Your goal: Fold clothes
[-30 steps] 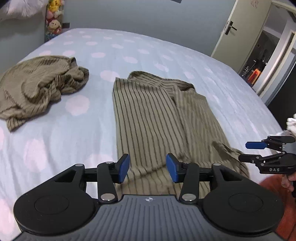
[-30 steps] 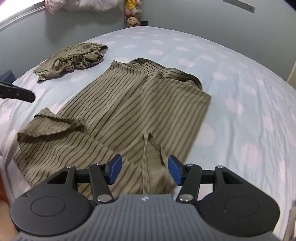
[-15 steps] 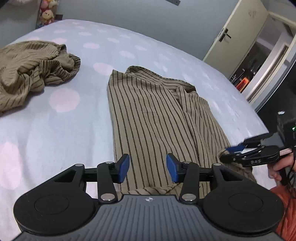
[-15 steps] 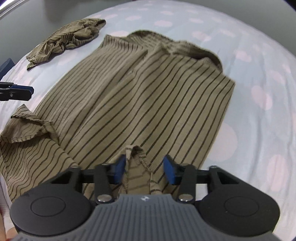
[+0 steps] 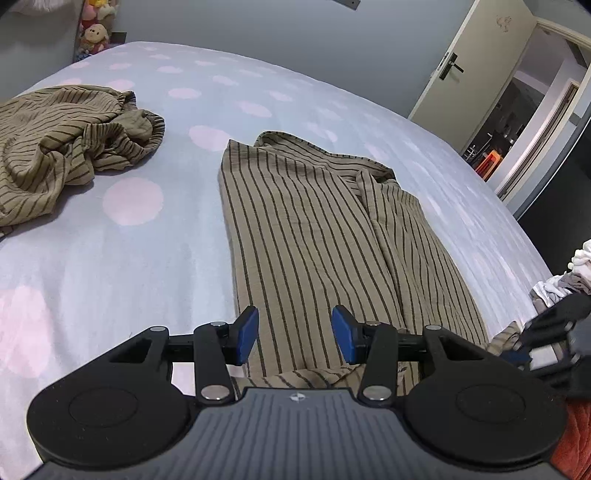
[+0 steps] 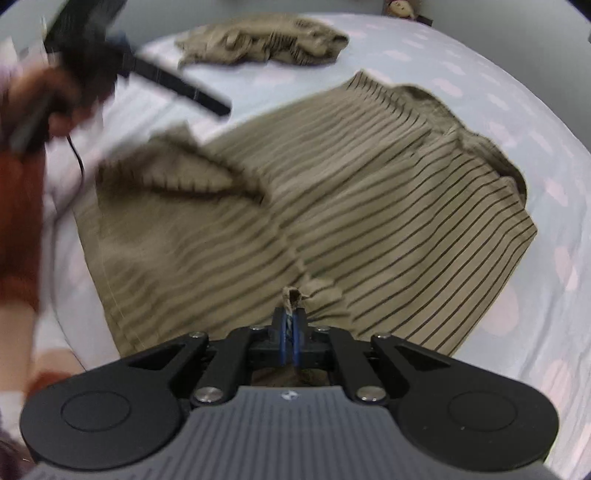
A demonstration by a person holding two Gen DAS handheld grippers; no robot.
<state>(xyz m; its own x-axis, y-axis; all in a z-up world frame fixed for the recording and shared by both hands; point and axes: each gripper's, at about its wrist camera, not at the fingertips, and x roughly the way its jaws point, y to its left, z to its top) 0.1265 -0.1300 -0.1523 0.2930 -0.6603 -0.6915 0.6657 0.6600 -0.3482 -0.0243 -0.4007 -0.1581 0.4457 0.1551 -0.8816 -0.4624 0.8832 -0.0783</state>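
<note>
A tan garment with dark stripes [image 5: 314, 221] lies flat on the bed, its near hem toward me. My left gripper [image 5: 295, 339] hovers open just over that hem, with striped cloth showing below the gap between its blue pads. My right gripper [image 6: 290, 328] has its jaws closing tight on a small pinch of the striped garment [image 6: 369, 206]; a tuft of cloth sticks up above the pads. In the left wrist view the right gripper [image 5: 546, 343] is a dark blur at the garment's right corner. The left gripper [image 6: 177, 83] appears blurred at the upper left of the right wrist view.
A second striped garment [image 5: 62, 147] lies crumpled at the far left of the dotted bedsheet [image 5: 129, 258]. Plush toys [image 5: 94, 33] sit at the bed's far corner. A door [image 5: 476, 62] stands open at the right. White clothes [image 5: 569, 277] are piled off the bed's right edge.
My right gripper has gone from open to shut on a pinch of the hem and has rolled, tilting its view. My left gripper has sunk closer to the hem, still open.
</note>
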